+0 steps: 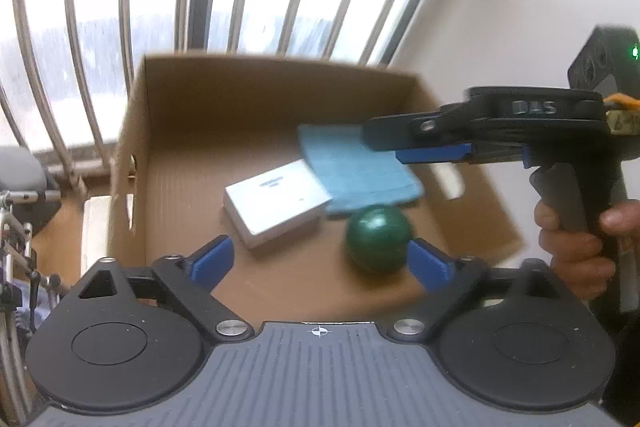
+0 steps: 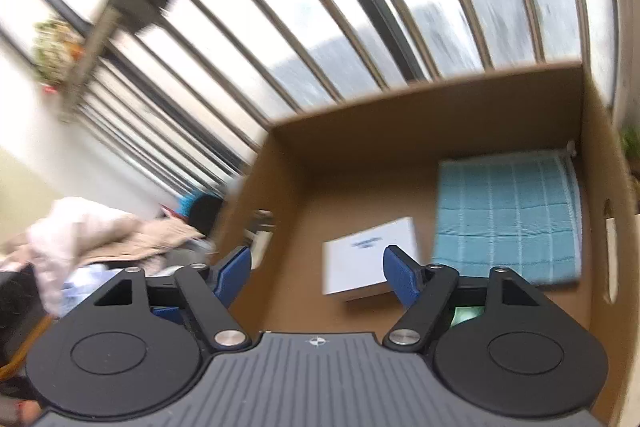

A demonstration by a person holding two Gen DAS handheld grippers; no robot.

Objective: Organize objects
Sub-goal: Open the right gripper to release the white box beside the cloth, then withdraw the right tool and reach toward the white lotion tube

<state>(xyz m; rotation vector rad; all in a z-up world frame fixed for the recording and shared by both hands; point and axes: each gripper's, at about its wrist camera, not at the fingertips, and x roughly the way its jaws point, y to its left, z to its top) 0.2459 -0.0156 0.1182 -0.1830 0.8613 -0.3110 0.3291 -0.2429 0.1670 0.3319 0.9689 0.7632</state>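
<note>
While the left gripper point(image 1: 322, 261) gapes, the green ball point(image 1: 378, 238) lies beyond.

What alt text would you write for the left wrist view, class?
An open cardboard box holds a white box, a folded blue cloth and a green ball. The left tool hangs open and empty above it; the right tool reaches in from the right.

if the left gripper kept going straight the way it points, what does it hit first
Probably the cardboard box floor, between the white box and green ball; the open left gripper holds nothing. Depth is unclear.
</note>
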